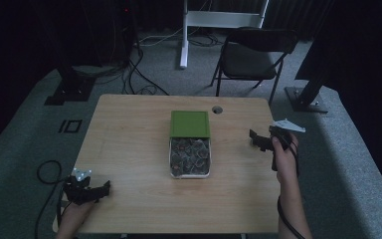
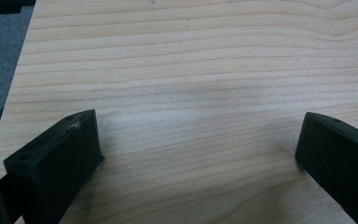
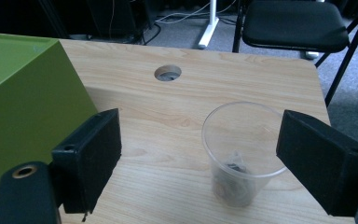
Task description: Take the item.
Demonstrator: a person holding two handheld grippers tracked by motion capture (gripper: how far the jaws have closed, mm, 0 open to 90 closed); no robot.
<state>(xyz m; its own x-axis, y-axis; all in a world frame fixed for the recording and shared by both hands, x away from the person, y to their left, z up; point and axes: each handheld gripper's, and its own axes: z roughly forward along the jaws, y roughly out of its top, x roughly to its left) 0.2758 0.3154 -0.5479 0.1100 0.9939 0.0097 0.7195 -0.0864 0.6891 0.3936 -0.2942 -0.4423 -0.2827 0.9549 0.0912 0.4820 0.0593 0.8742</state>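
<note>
Lab: dark curtains, floor cables (image 1: 144, 74), rig stands (image 1: 69, 82).

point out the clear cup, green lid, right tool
clear cup (image 3: 242, 154): right gripper view, front wall below the rim.
green lid (image 1: 190, 123): high view, middle of its top face.
right tool (image 1: 259, 140): high view, midway between its open fingertips.

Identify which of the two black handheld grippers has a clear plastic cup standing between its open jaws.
The right gripper: the clear plastic cup stands upright between its wide-open jaws, untouched. The left gripper frames only bare wooden table.
</note>
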